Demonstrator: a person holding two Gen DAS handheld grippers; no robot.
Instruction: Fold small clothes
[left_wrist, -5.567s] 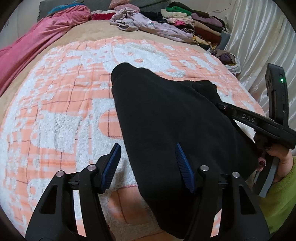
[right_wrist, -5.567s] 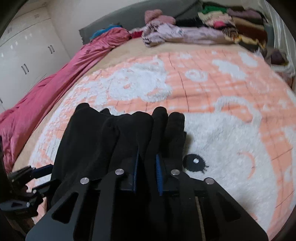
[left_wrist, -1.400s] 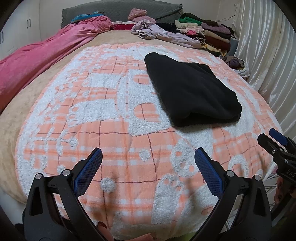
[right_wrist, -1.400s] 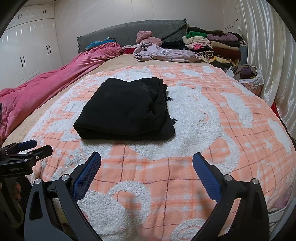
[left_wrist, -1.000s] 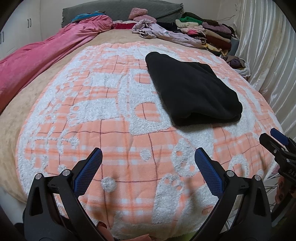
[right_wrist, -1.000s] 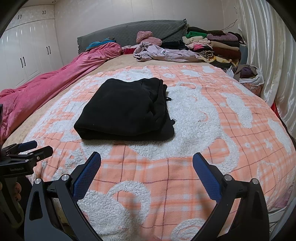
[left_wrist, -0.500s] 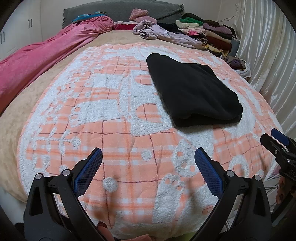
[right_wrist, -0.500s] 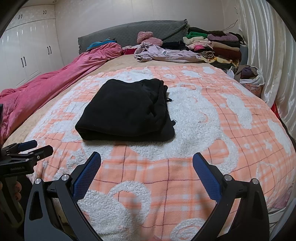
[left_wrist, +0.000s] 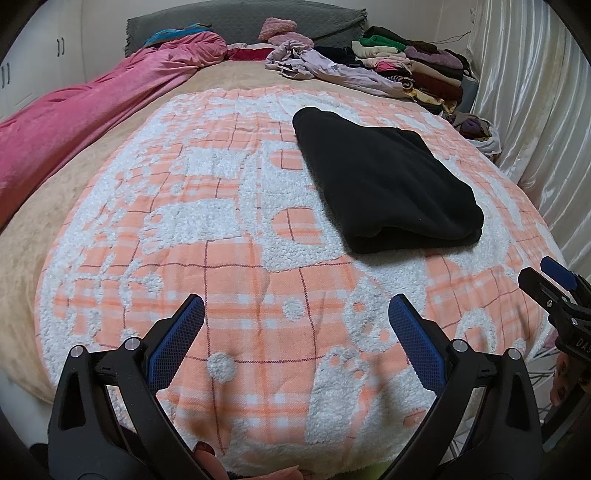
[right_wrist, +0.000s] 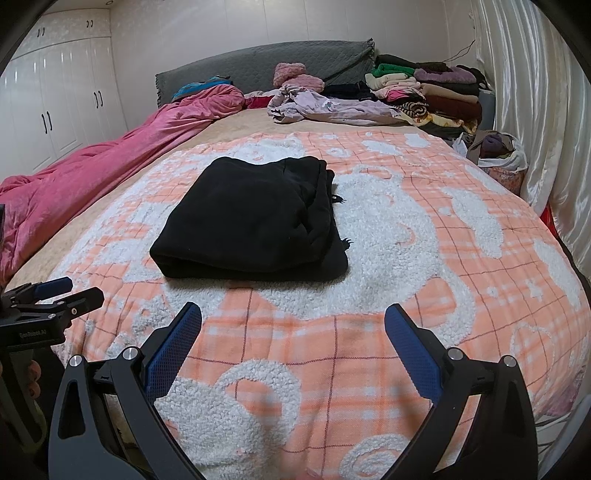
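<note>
Black garment (right_wrist: 251, 218) lies folded into a neat rectangle on the orange-and-white blanket (right_wrist: 406, 258) of the bed, so this piece looks done, while both the left claw (left_wrist: 293, 323) and right claw (right_wrist: 293, 325) hang spread and empty, well apart from it

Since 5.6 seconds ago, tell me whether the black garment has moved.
Yes. The black garment left the fingers and now lies folded on the orange blanket, apart from both open grippers.

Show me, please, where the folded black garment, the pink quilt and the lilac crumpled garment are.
folded black garment (right_wrist: 251, 218), right wrist view, middle of its top layer.
pink quilt (right_wrist: 110, 162), right wrist view, its long middle stretch.
lilac crumpled garment (left_wrist: 332, 68), left wrist view, its centre.
</note>
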